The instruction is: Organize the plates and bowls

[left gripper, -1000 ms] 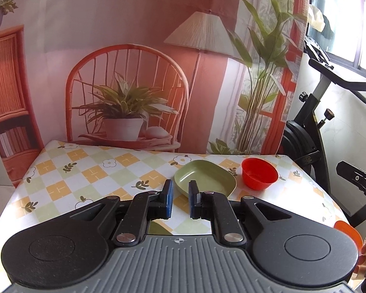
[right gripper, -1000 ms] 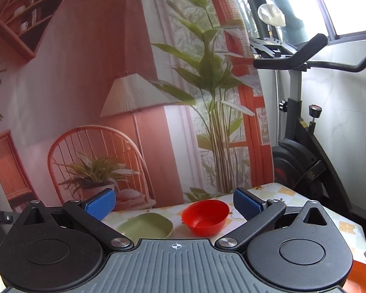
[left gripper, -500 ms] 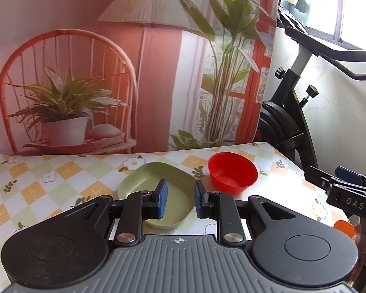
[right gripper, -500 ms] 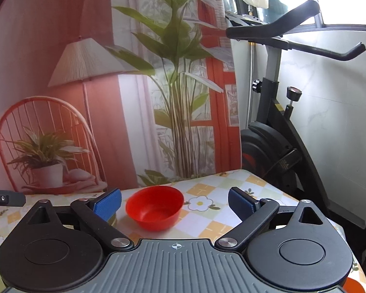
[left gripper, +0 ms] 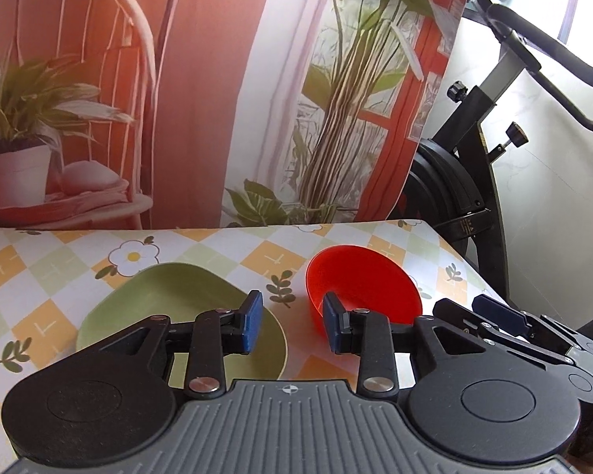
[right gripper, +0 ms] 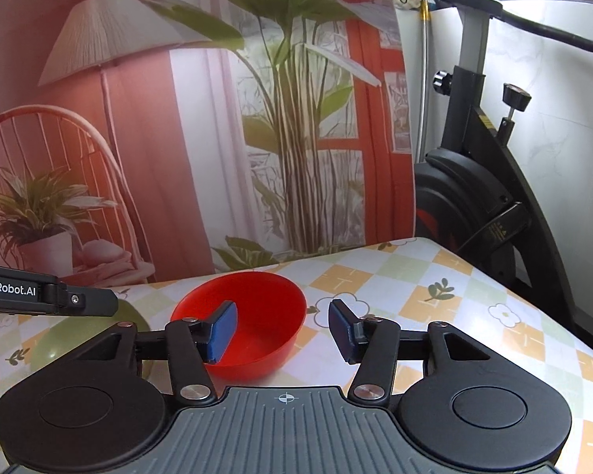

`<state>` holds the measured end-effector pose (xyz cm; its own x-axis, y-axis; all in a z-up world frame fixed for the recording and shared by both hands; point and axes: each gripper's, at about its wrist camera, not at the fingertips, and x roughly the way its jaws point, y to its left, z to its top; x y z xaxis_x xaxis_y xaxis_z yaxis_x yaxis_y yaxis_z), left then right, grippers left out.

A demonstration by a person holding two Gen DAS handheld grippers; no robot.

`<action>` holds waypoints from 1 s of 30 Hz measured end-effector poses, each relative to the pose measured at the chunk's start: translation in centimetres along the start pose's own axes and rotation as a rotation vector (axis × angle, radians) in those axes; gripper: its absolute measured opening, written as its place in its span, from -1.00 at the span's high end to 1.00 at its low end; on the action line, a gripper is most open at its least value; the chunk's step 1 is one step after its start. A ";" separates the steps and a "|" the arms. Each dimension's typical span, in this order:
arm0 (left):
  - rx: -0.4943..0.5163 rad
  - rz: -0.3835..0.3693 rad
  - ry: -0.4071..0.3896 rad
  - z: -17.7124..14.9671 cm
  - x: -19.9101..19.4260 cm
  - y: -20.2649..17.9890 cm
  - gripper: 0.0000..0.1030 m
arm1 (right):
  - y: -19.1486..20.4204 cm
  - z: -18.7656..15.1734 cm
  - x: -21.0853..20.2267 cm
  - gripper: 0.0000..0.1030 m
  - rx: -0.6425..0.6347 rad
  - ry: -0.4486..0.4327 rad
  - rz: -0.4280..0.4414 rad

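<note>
Two dishes side by side on the checked tablecloth [left gripper: 59, 260]: red bowl [right gripper: 241, 320] to the right, green plate [left gripper: 170, 300] to the left, close but apart; right gripper [right gripper: 282, 330] parted wide and empty, left pad [right gripper: 222, 330] over the bowl's interior, right pad outside the rim, contact impossible to tell; left gripper [left gripper: 292, 326] parted, empty, aimed at the gap between plate and bowl; printed backdrop [right gripper: 178, 118] behind the table; exercise bike [right gripper: 474, 166] beyond the right edge.

glossy plastic red bowl [right gripper: 253, 324]; matt green plate [left gripper: 170, 300] (plastic)
</note>
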<state>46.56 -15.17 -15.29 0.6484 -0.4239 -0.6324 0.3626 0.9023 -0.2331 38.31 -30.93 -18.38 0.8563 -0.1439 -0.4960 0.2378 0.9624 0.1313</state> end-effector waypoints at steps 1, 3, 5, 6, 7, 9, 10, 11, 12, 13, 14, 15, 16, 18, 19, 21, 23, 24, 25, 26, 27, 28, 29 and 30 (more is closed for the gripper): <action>-0.002 -0.001 0.008 0.1 0.7 0.0 0.32 | -0.1 -0.1 0.9 0.10 0.006 0.012 -0.008; 0.005 -0.002 0.017 0.1 1.8 -0.1 0.32 | -0.5 -0.2 2.2 0.14 0.023 0.033 -0.016; 0.019 -0.009 0.023 0.1 2.6 -0.3 0.31 | -1.0 -0.4 3.3 0.25 0.044 0.050 -0.020; 0.026 -0.014 0.026 0.1 3.0 -0.4 0.31 | -1.2 -0.6 3.8 0.30 0.055 0.060 -0.018; 0.032 -0.016 0.029 0.1 3.3 -0.5 0.31 | -1.4 -0.7 4.2 0.37 0.065 0.073 -0.016; 0.032 -0.021 0.039 0.0 3.9 -0.6 0.31 | -1.6 -1.0 4.8 0.45 0.076 0.093 -0.009; 0.029 -0.027 0.045 -0.1 4.2 -0.6 0.31 | -1.7 -1.2 4.9 0.50 0.080 0.095 -0.001; 0.026 -0.033 0.048 -0.1 4.4 -0.6 0.31 | -1.7 -1.3 5.0 0.61 0.080 0.097 0.003; 0.027 -0.037 0.050 -0.1 4.7 -0.6 0.31 | -1.7 -1.3 5.1 0.69 0.078 0.102 0.006; 0.032 -0.046 0.049 -0.1 4.8 -0.6 0.31 | -1.6 -1.4 5.2 0.78 0.077 0.105 0.008; 0.039 -0.051 0.046 -0.2 4.9 -0.7 0.31 | -1.6 -1.4 5.3 0.80 0.077 0.104 0.005; 0.044 -0.046 0.045 -0.2 5.0 -0.8 0.32 | -1.6 -1.4 5.3 0.81 0.076 0.103 0.006; 0.045 -0.044 0.045 -0.2 5.1 -0.8 0.33 | -1.6 -1.4 5.3 0.83 0.077 0.100 0.007; 0.042 -0.055 0.046 -0.2 5.2 -0.8 0.34 | -1.6 -1.4 5.3 0.84 0.080 0.100 0.007; 0.043 -0.063 0.042 -0.2 5.1 -0.8 0.36 | -1.6 -1.4 5.3 0.85 0.082 0.100 0.007; 0.055 -0.076 0.039 -0.3 5.0 -1.0 0.63 | -1.6 -1.4 5.2 0.85 0.083 0.100 0.010; 0.066 -0.092 0.044 -0.4 4.9 -1.3 0.74 | -1.6 -1.4 5.1 0.86 0.084 0.102 0.015; 0.071 -0.092 0.043 -0.5 4.8 -1.5 0.76 | -1.5 -1.4 5.0 0.86 0.084 0.103 0.009; 0.079 -0.089 0.039 -0.6 4.6 -1.6 0.77 | -1.5 -1.4 5.0 0.86 0.086 0.106 0.004; 0.084 -0.086 0.035 -0.8 4.4 -1.6 0.85 | -1.6 -1.4 4.9 0.86 0.091 0.109 -0.002; 0.083 -0.093 0.033 -0.9 4.3 -1.6 0.85 | -1.6 -1.5 4.8 0.86 0.100 0.112 -0.002; 0.073 -0.104 0.035 -1.0 4.1 -1.4 0.85 | -1.7 -1.5 4.6 0.86 0.113 0.116 -0.001; 0.061 -0.111 0.040 -1.0 4.0 -1.2 0.85 | -1.8 -1.5 4.4 0.87 0.125 0.120 0.004; 0.053 -0.111 0.043 -1.1 3.8 -1.0 0.85 | -1.8 -1.5 4.1 0.87 0.134 0.120 0.011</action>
<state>47.87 -17.61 -18.28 0.5732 -0.5159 -0.6366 0.4659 0.8443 -0.2647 40.71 -32.93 -21.91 0.8004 -0.0977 -0.5914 0.2946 0.9234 0.2461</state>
